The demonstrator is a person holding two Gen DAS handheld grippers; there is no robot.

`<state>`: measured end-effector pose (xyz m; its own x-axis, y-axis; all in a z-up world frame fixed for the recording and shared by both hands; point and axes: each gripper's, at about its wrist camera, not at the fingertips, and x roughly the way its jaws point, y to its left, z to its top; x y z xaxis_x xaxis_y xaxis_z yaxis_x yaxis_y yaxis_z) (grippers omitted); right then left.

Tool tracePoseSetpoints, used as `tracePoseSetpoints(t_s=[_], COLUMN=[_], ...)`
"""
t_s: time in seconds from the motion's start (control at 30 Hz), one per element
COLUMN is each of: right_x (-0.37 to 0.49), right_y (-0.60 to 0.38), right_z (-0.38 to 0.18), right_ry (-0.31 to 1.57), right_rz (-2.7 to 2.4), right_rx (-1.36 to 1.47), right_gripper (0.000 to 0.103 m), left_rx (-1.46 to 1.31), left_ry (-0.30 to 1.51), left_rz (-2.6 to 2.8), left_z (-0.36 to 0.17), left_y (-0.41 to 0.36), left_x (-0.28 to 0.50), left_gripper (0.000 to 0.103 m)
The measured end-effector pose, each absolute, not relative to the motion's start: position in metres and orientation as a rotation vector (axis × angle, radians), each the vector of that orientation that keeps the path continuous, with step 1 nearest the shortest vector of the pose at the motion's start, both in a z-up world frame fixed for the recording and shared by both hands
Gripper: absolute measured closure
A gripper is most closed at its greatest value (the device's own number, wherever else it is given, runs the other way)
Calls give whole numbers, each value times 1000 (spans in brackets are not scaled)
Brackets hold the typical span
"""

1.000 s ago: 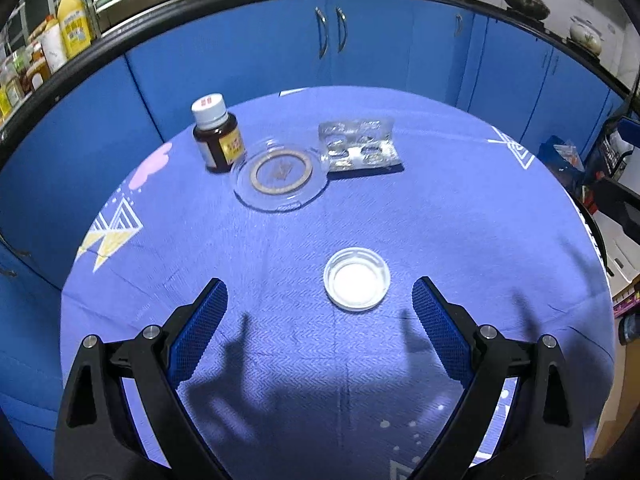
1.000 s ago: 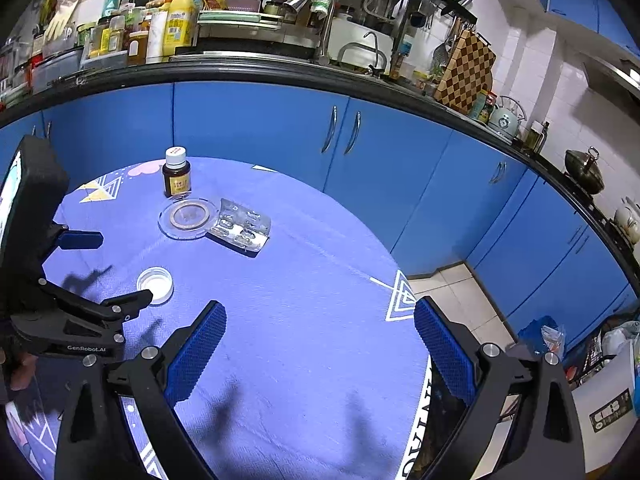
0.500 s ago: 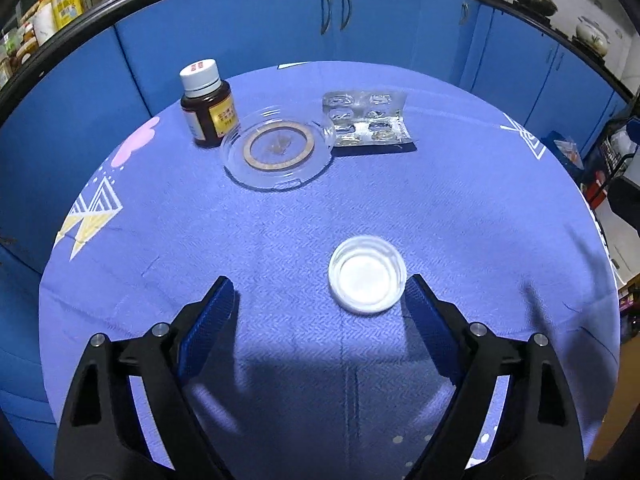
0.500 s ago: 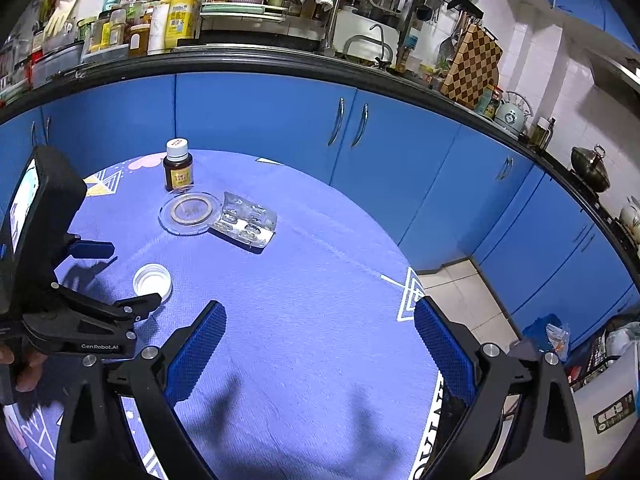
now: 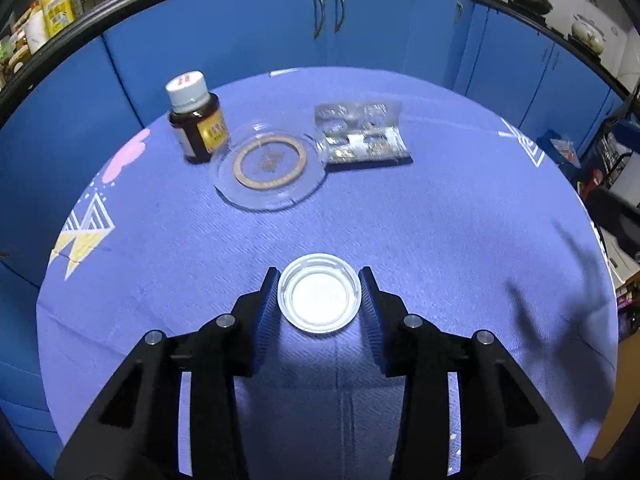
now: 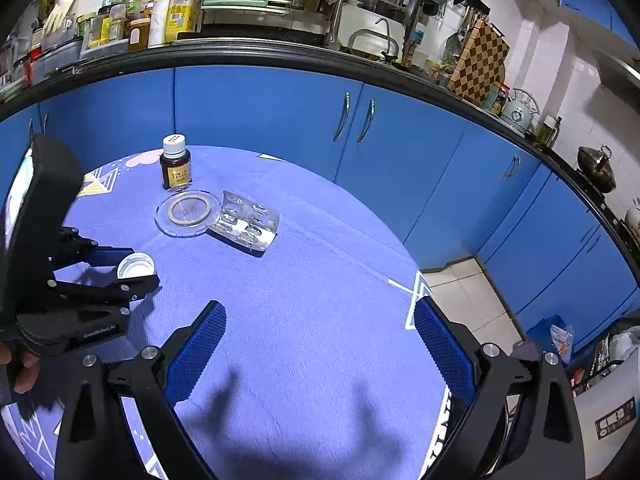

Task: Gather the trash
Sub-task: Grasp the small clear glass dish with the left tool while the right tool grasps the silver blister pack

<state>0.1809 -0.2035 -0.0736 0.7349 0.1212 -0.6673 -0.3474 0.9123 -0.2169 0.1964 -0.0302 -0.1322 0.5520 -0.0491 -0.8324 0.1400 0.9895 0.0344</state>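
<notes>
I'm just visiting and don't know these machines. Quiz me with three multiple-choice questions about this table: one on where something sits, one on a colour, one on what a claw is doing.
1. Where is the brown bottle?
A. beside the clear glass dish
B. inside the dish
C. on the floor

2. What colour is the bottle's cap?
A. red
B. white
C. green

3. What is the left gripper doing?
A. hanging wide open over bare tablecloth
B. closed around the small white lid
C. gripping the blister pack

Answers: 1 A, it stands against the dish's far-left rim. 2 B, the cap looks white. 3 B, both pads flank the lid's rim.
</notes>
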Motion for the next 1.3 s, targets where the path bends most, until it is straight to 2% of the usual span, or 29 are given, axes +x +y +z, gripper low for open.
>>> tracePoseSetpoints(t_s=[0.37, 0.77, 1.0, 1.03, 1.07, 1.1, 1.17, 1.23, 1.3], right_x=[235, 296, 319, 318, 316, 313, 306, 295, 288], right_y=[-168, -116, -116, -116, -116, -116, -116, -120, -127], right_z=[-95, -144, -146, -146, -145, -143, -141, -137, -133], right_ry=[786, 853, 867, 862, 863, 867, 860, 864, 865], right_rz=[390, 512, 647, 658, 675, 688, 685, 681, 677], right_rx=[-269, -489, -440, -442, -437, -430, -447, -455, -455], right_gripper=[10, 10, 11, 18, 30, 33, 55, 67, 72], left_rx=[52, 13, 5, 4, 3, 2, 1, 0, 1], left_ry=[927, 947, 964, 965, 966, 966, 967, 964, 959], left_rz=[-19, 72, 88, 87, 87, 87, 82, 75, 67], left_z=[-112, -123, -130, -131, -131, -130, -130, -128, -124], left_y=[13, 59, 62, 62, 62, 62, 61, 59, 56], left_x=[213, 246, 253, 253, 253, 252, 249, 248, 243], left_gripper=[62, 62, 62, 62, 62, 62, 62, 62, 62])
